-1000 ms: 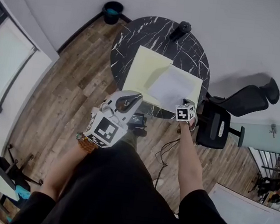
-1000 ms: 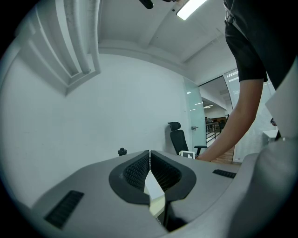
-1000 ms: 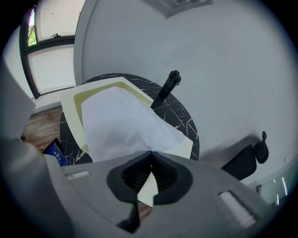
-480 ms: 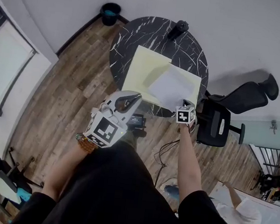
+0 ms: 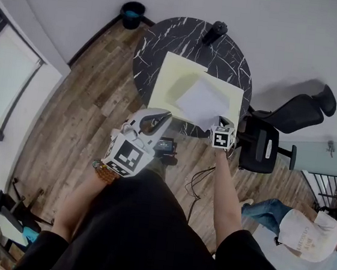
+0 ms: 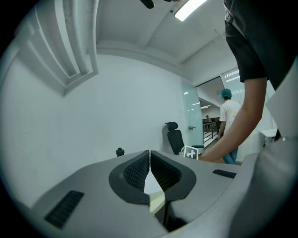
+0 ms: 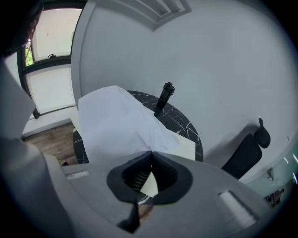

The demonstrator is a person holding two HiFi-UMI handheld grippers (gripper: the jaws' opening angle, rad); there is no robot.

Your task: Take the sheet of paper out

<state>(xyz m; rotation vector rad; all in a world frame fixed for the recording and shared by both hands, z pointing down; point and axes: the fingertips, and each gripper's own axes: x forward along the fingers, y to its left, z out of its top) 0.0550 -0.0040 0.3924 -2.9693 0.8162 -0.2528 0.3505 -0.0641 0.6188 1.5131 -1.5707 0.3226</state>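
Since 0.5 s ago: the sheet of paper has shifted slightly toward the table's far-left side and now throws a broader shadow on the yellow folder beneath it. A bystander at the lower right of the head view has walked further in. Both grippers sit about where they were.

Right gripper: jaws closed on the near corner of the sheet; in the right gripper view the paper billows up and away from the pads, above the folder.

Left gripper: jaws together with nothing between them. It is held short of the table's near edge, apart from the paper.

Surroundings: round black marble table; a black upright cylinder at its far rim, clear of the folder. An office chair stands just right of the table, a dark bin against the wall, and a small black device on the floor below the near edge.
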